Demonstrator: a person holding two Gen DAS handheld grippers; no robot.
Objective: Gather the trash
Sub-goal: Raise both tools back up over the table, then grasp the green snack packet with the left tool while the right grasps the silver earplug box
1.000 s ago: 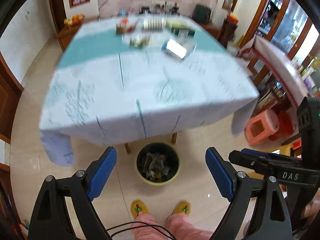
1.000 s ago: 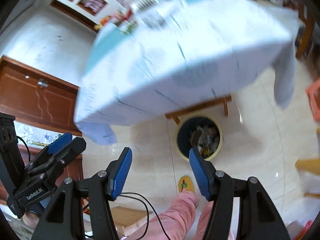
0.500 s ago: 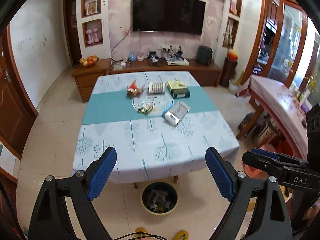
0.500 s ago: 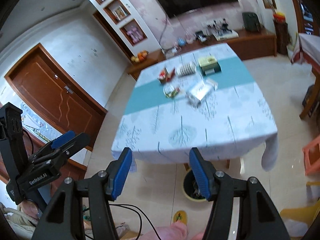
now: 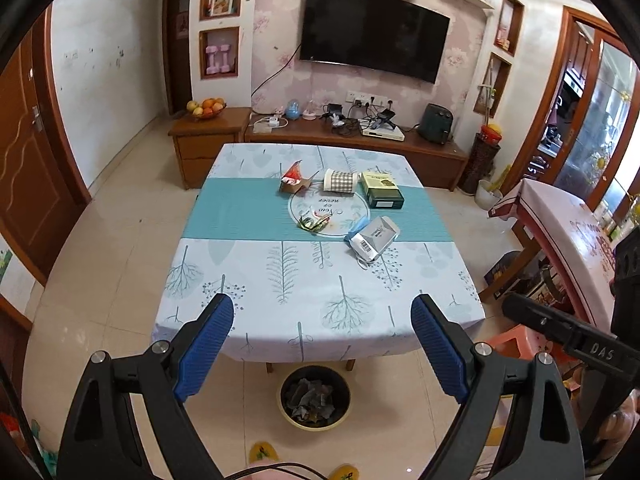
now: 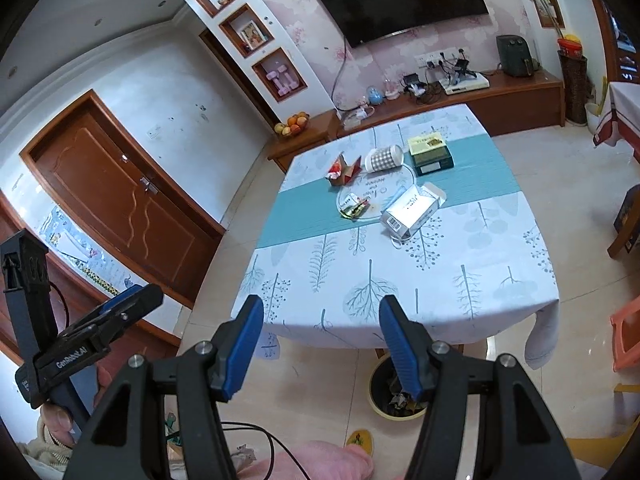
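Trash lies on the far half of the table (image 5: 280,280): a silver carton (image 5: 374,238) (image 6: 412,210) on its side, crumpled wrappers (image 5: 314,220) (image 6: 354,206), a checked paper cup (image 5: 340,180) (image 6: 384,158) on its side, a red-brown folded wrapper (image 5: 294,178) (image 6: 342,170) and a green box (image 5: 382,194) (image 6: 432,154). A dark trash bin (image 5: 314,396) (image 6: 394,394) with a yellow rim stands on the floor under the table's near edge. My left gripper (image 5: 322,344) is open and empty above the near edge. My right gripper (image 6: 322,342) holds nothing, its jaws opening.
A wooden TV cabinet (image 5: 356,138) with a fruit bowl (image 5: 206,108) runs along the far wall. A brown door (image 6: 120,196) is on the left. A second covered table (image 5: 568,236) and an orange stool (image 6: 628,336) stand on the right. The person's slippers (image 5: 264,454) are near the bin.
Both grippers have risen from floor level near the bin, so the whole tabletop and the far wall have come into view. The right jaws stand slightly wider.
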